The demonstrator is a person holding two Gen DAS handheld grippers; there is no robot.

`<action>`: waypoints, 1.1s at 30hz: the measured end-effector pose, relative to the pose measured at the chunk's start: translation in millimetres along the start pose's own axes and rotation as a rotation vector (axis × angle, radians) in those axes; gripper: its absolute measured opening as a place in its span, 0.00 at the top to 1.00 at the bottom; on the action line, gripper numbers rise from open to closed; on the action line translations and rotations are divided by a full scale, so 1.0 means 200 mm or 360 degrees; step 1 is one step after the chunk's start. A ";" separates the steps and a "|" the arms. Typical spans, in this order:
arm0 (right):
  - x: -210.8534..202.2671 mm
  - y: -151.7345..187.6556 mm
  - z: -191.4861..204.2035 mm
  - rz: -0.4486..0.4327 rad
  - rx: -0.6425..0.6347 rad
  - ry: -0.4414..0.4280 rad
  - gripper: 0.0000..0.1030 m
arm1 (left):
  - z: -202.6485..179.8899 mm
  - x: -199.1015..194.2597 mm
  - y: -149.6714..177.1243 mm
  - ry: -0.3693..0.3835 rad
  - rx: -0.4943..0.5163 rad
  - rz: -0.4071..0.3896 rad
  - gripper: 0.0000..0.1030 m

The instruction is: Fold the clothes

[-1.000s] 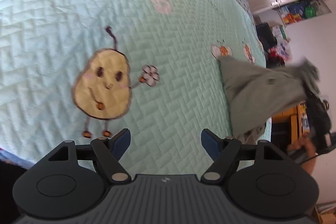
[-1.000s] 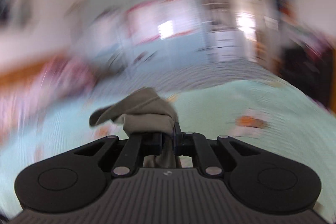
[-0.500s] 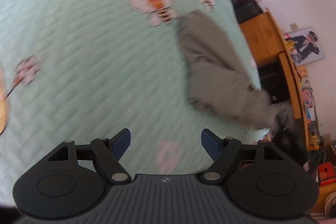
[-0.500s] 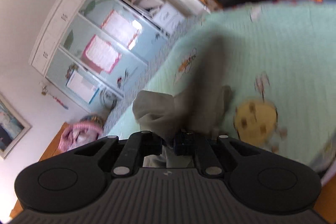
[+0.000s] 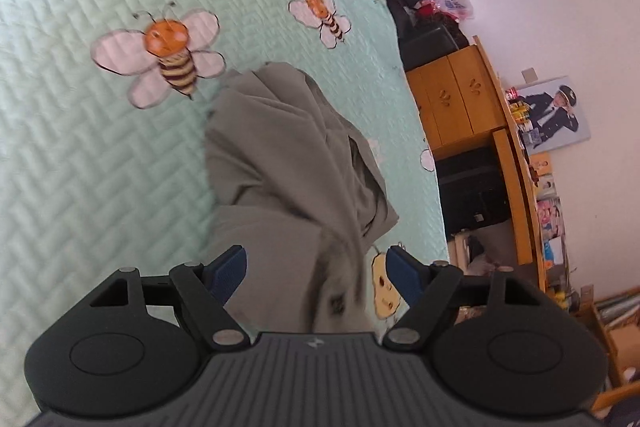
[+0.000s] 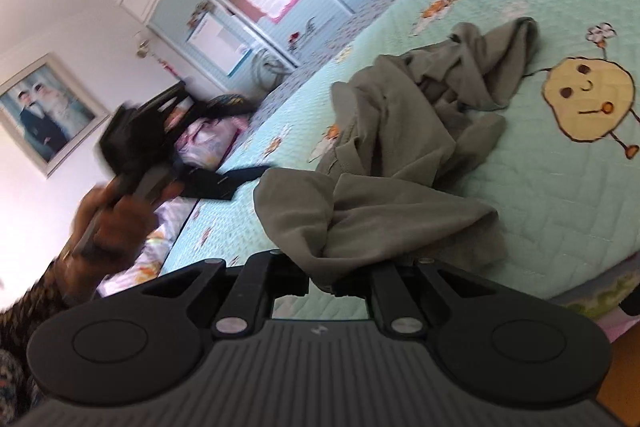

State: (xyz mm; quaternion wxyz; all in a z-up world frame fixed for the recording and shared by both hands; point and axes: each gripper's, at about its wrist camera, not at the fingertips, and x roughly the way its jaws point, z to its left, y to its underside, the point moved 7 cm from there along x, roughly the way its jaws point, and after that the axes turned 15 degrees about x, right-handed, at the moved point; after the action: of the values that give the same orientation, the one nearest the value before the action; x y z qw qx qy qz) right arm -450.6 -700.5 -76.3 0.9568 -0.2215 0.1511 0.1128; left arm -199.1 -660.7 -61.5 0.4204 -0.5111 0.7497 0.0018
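One olive-grey garment (image 6: 404,147) lies crumpled on the mint quilt (image 6: 560,207), its long axis running from lower centre to upper right of the right wrist view. The right gripper (image 6: 320,285) is clamped on its near hem close to the bed's edge; open quilt spreads to the left in the left wrist view, where the left gripper (image 5: 318,273) hovers with fingers spread wide and empty

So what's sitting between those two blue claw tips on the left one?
In the left wrist view, the open left claw has a stretch of the grey garment between its tips, lying on the green quilt.
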 end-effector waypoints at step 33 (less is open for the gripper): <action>0.01 -0.11 0.06 -0.0101 -0.0093 0.0054 0.79 | 0.15 -0.88 -0.14 -0.0062 -0.0016 -0.0866 1.00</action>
State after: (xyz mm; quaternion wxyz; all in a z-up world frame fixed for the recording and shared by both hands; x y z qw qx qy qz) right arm -440.5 -714.2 -58.4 0.9503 -0.2558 0.1567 0.0829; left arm -136.6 -525.5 42.0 0.4174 -0.6957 0.5765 -0.0977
